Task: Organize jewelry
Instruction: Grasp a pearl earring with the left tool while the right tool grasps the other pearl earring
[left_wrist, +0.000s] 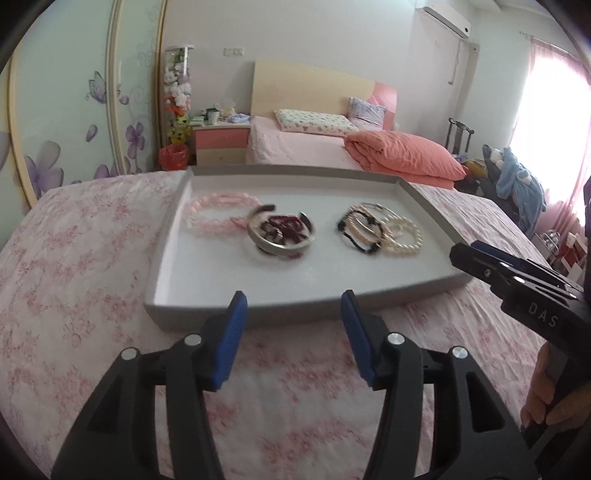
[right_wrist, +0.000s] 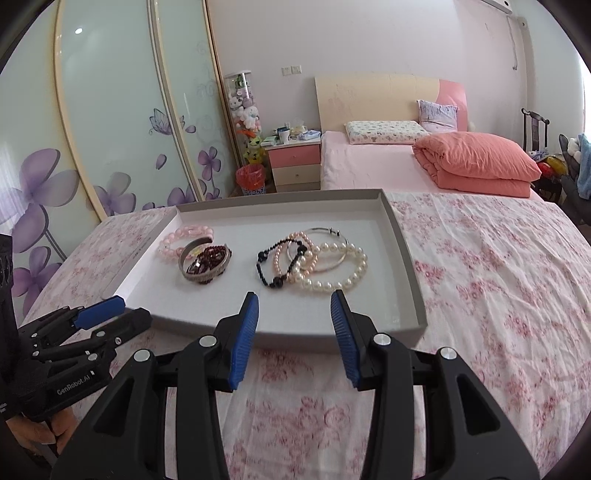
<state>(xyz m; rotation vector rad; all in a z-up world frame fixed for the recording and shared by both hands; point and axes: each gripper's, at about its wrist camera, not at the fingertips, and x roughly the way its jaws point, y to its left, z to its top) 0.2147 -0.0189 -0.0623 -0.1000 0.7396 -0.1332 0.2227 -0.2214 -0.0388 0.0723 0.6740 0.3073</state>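
On the bed, your tray (right_wrist: 406, 258) corrals two bracelet piles for easy sorting. Left gripper (left_wrist: 293, 314) and right gripper (right_wrist: 294, 314) hang spread, pinching nothing, ready at its near rim.

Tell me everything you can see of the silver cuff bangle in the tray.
The silver cuff bangle is a wide, open-ended metal band, dull grey, lying flat on the white floor of the tray. Dark red beads sit heaped inside it. It overlaps the pink bead bracelet behind. No tool touches it.
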